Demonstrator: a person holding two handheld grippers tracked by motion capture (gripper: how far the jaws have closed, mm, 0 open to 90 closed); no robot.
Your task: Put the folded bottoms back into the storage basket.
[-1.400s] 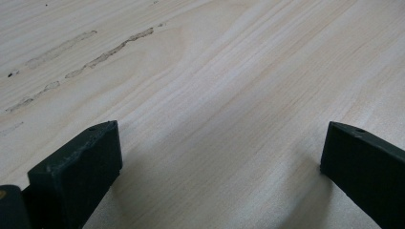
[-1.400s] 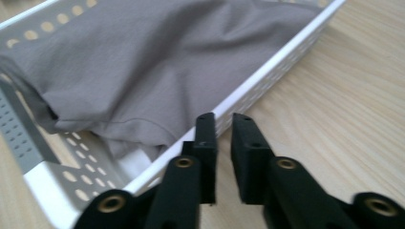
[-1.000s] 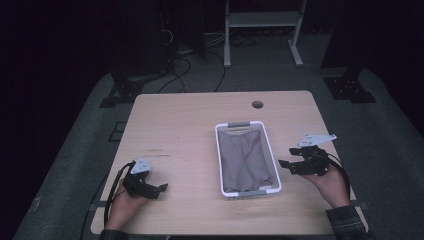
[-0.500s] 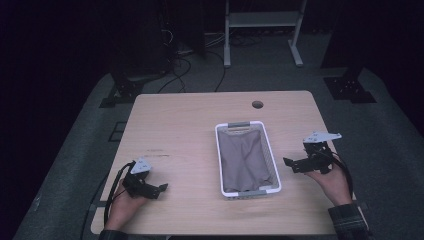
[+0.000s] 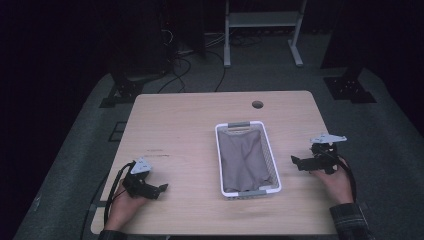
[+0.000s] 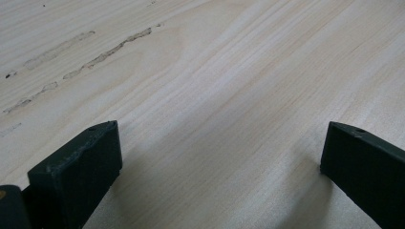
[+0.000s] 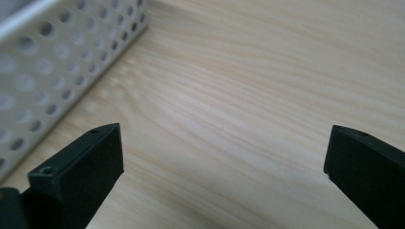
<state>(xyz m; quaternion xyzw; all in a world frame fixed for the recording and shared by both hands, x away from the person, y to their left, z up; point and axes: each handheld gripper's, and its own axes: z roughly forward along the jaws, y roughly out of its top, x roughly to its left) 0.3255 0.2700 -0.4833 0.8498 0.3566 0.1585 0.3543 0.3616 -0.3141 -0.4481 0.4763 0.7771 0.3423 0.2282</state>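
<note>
Since the earlier frames, the right tool (image 5: 300, 162) has been drawing away from the white perforated plastic basket (image 5: 275, 172) toward the right edge of the pale wooden table (image 5: 190, 120) and settling lower; its jaws have just been opening and are now standing wide apart with nothing between them. The left tool (image 5: 159, 190) is keeping its place near the front left corner, as in those frames.

The basket is lying lengthwise at the middle of the table, somewhat toward the right edge, with a grey cloth (image 5: 245, 160) spread flat inside and covering its floor. This placement suggests that the cloth has been delivered into the container, and that the right tool is releasing and clearing off so as not to disturb it.

In the right tool's view, the basket wall (image 7: 52, 62) is passing at upper left, apart from both jaws, with bare table (image 7: 248, 95) between them. In the left tool's view, the jaws are likewise spread, framing only wood grain and a few faint scuff marks (image 6: 110, 47); this tool is resting low, apparently parked out of the way while the other hand is working.

Both hands are sitting near the front edge, well apart from the basket, a posture consistent with a finished placement.
</note>
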